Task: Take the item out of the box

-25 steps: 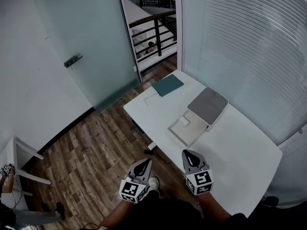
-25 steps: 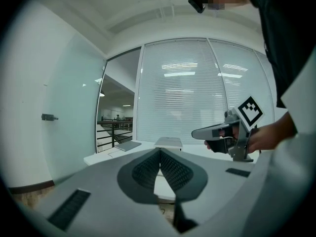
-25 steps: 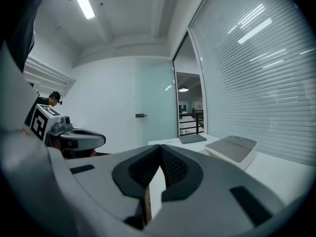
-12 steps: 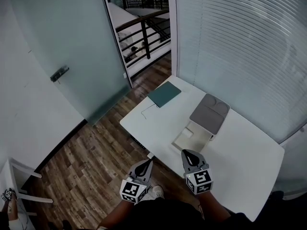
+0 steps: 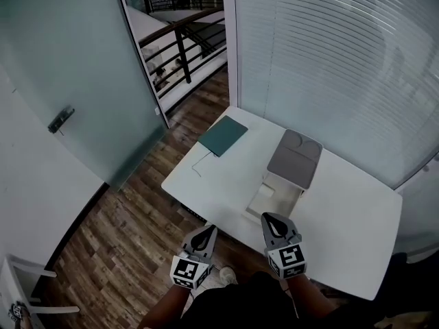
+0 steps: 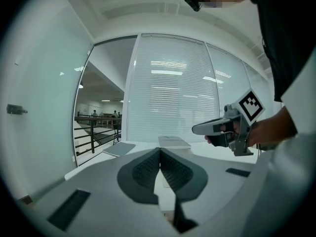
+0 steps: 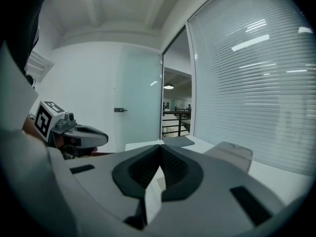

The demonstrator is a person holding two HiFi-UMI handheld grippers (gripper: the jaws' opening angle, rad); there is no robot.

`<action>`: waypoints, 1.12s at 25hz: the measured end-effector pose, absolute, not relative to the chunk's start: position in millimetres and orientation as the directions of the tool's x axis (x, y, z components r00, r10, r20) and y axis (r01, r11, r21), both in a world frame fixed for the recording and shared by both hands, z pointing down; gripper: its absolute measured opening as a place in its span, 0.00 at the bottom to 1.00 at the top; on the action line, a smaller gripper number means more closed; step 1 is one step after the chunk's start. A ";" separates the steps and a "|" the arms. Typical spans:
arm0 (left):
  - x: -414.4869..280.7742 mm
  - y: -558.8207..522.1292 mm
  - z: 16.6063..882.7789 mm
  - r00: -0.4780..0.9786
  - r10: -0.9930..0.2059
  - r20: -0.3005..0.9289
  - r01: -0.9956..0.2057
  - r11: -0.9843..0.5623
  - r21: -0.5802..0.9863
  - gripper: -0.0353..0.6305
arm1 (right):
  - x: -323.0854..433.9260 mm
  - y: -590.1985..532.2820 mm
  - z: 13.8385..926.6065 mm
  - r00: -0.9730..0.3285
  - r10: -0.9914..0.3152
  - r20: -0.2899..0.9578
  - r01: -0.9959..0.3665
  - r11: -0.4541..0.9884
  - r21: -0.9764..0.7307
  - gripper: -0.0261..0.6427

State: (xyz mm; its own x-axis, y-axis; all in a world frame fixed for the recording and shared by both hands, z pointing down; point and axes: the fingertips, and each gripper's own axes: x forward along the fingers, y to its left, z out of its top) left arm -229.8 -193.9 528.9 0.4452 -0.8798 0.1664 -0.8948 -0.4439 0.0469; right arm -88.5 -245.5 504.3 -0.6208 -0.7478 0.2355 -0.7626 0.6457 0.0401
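Looking steeply down on a white rectangular surface (image 5: 343, 238) beside slatted white blinds (image 5: 343, 60). Resting on it at 12 o'clock from the tools: an open white cardboard box (image 5: 264, 201), grey lid (image 5: 295, 157) flipped back at its far side, contents too small to make out. Farther off at 11 o'clock, a flat teal folder (image 5: 223, 135). Holding the left tool (image 5: 209, 230) above the wooden floor (image 5: 123, 238), off the surface's near edge, jaws pressed together on nothing. Holding the right tool (image 5: 266, 218) near the box's near end, jaws likewise closed tight, empty.
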 end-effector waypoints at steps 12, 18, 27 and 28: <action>-230.9 -227.5 525.7 0.460 -0.873 0.160 -0.887 -0.461 0.036 0.07 | -66.8 -261.5 525.0 -0.558 -0.773 0.302 -0.807 0.590 0.020 0.05; -214.2 -243.2 533.0 0.481 -0.860 0.170 -0.876 -0.480 0.048 0.07 | -65.1 -280.2 551.6 -0.550 -0.742 0.384 -0.782 0.619 0.076 0.05; -213.0 -259.5 539.9 0.473 -0.860 0.191 -0.881 -0.464 0.092 0.07 | -71.0 -301.0 579.3 -0.514 -0.690 0.510 -0.711 0.675 0.196 0.05; -214.0 -261.9 540.8 0.470 -0.861 0.194 -0.883 -0.461 0.091 0.07 | -70.7 -305.0 581.2 -0.509 -0.688 0.518 -0.707 0.677 0.203 0.05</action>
